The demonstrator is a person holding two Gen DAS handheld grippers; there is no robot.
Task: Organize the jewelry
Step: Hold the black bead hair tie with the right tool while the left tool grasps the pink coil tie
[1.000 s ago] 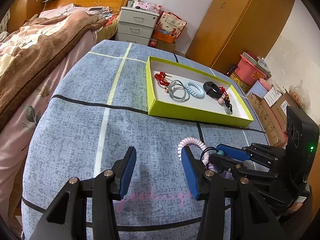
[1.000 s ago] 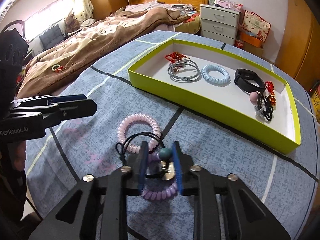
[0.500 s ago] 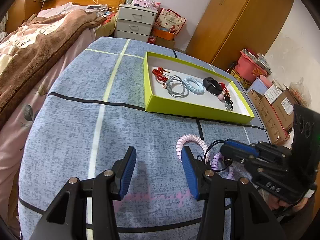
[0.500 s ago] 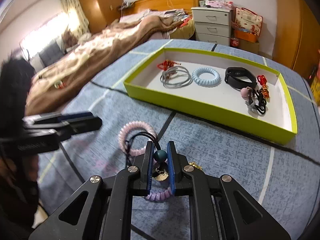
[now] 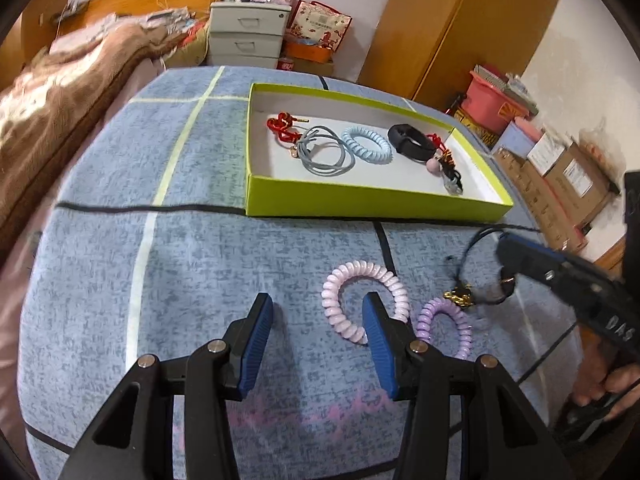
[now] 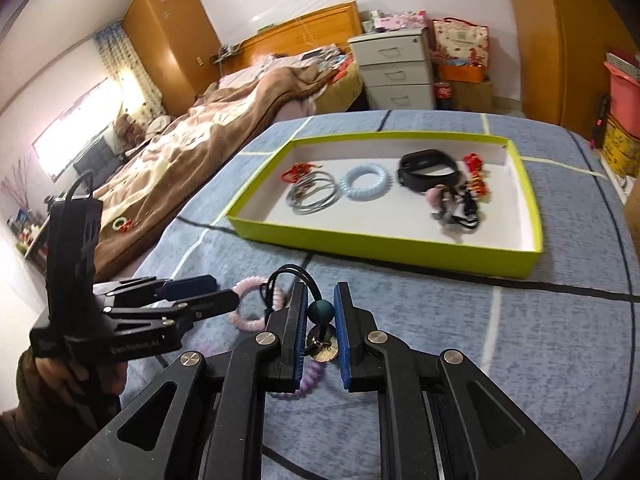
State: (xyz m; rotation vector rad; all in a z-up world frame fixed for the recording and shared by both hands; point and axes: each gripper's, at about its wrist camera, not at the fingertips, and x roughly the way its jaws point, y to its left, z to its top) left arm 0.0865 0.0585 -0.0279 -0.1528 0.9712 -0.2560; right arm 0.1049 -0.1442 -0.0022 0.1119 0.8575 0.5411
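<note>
My right gripper (image 6: 320, 316) is shut on a black cord necklace with a teal bead (image 6: 320, 311) and a gold charm, and holds it above the blue cloth. The necklace (image 5: 464, 294) hangs from the right gripper (image 5: 506, 258) in the left wrist view. A pink coil hair tie (image 5: 362, 294) and a purple coil hair tie (image 5: 444, 322) lie on the cloth. My left gripper (image 5: 318, 328) is open and empty just short of the pink tie. The lime-green tray (image 5: 376, 200) holds a blue coil tie (image 5: 366, 145), grey bands, a black band and red charms.
The table is covered with a blue cloth (image 5: 192, 264) with black and pale lines. A bed with a brown blanket (image 6: 192, 128) lies to the left. Boxes and a red bin (image 5: 502, 100) stand beyond the table's right edge.
My right gripper has lifted the black cord necklace off the cloth and moved right, away from the coil ties. The left gripper has stayed open near the pink tie.
</note>
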